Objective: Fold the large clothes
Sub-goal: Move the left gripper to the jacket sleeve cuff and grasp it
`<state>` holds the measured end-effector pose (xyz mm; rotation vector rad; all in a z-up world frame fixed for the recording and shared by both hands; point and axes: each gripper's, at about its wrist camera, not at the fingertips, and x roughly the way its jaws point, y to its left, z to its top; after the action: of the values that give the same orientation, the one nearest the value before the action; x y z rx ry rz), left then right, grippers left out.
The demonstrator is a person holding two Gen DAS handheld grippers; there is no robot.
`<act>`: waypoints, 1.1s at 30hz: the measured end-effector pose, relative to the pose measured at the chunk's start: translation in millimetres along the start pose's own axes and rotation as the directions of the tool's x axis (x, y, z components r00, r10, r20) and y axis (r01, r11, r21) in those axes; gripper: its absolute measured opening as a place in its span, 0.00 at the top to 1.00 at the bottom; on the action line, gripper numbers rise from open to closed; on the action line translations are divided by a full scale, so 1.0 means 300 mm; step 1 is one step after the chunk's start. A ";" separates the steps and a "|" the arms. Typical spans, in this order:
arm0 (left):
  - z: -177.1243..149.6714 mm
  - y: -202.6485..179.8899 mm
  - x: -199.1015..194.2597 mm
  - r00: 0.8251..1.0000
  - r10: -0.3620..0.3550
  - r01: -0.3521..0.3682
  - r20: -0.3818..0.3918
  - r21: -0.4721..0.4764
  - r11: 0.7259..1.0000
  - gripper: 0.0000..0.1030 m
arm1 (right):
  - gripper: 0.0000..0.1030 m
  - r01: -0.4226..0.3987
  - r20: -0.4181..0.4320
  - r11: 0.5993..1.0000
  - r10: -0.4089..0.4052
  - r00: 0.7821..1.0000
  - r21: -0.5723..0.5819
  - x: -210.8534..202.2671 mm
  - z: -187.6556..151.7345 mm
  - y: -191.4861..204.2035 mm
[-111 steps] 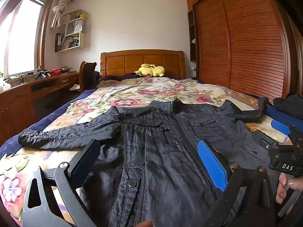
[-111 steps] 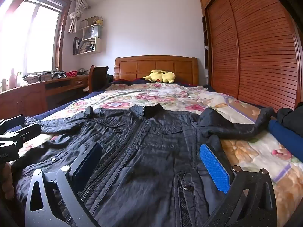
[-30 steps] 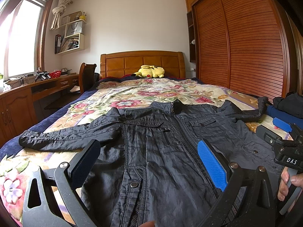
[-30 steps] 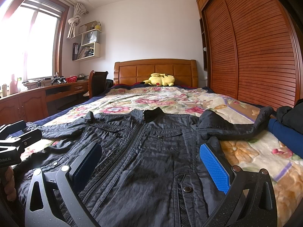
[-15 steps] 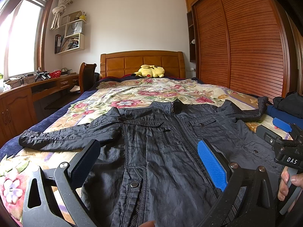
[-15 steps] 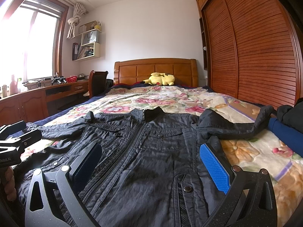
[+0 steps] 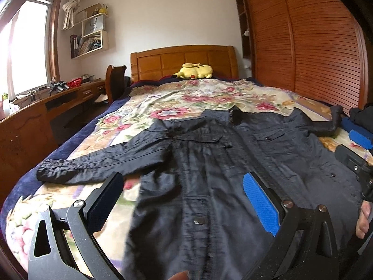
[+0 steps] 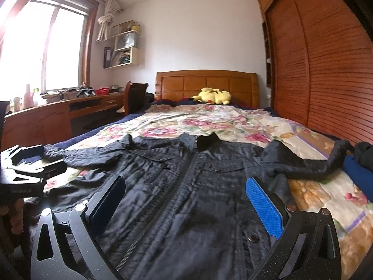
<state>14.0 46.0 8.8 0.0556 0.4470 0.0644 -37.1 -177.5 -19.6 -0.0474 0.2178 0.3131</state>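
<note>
1. Left wrist view: dark navy zip-front jacket (image 7: 223, 163) lies flat, front up, spread across the foot end of the floral-quilted bed (image 7: 186, 98), collar toward the wooden headboard (image 7: 184, 60).
2. One sleeve reaches toward the bed's left edge; the other bends toward the right edge, beside a folded dark blue garment (image 8: 359, 175).
3. Left gripper (image 7: 181, 200) hovers above the jacket's lower front, jaws spread wide, nothing between them.
4. Right gripper (image 8: 186, 203) likewise released, empty, over the hem near the zipper.
5. Yellow plush toy (image 8: 213, 96) sits against the headboard.
</note>
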 end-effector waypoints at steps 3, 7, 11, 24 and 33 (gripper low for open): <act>0.011 0.041 0.002 1.000 0.011 -0.011 -0.017 -0.016 1.000 0.00 | 0.00 -0.003 -0.005 1.000 0.003 1.000 -0.028 0.007 0.018 0.025; 0.023 0.108 0.012 0.998 0.042 -0.042 -0.038 -0.022 0.999 0.00 | 0.00 -0.018 -0.025 0.999 0.017 1.000 -0.043 0.031 0.039 0.059; 0.027 0.180 0.026 0.996 0.069 -0.071 -0.054 -0.021 0.997 0.00 | 0.00 -0.035 -0.050 0.997 0.032 0.998 -0.069 0.055 0.055 0.085; -0.015 0.480 0.165 0.982 0.092 -0.109 -0.165 -0.101 0.989 0.00 | 0.00 -0.138 -0.115 0.984 0.125 0.985 -0.111 0.190 0.142 0.190; -0.045 0.701 0.271 0.962 0.121 -0.149 -0.244 -0.099 0.984 0.00 | 0.00 -0.221 -0.138 0.967 0.203 0.969 -0.129 0.292 0.174 0.279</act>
<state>70.8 262.1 -24.0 -0.0369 0.6776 0.2336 28.8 -67.5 10.9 -0.1874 0.3243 0.5409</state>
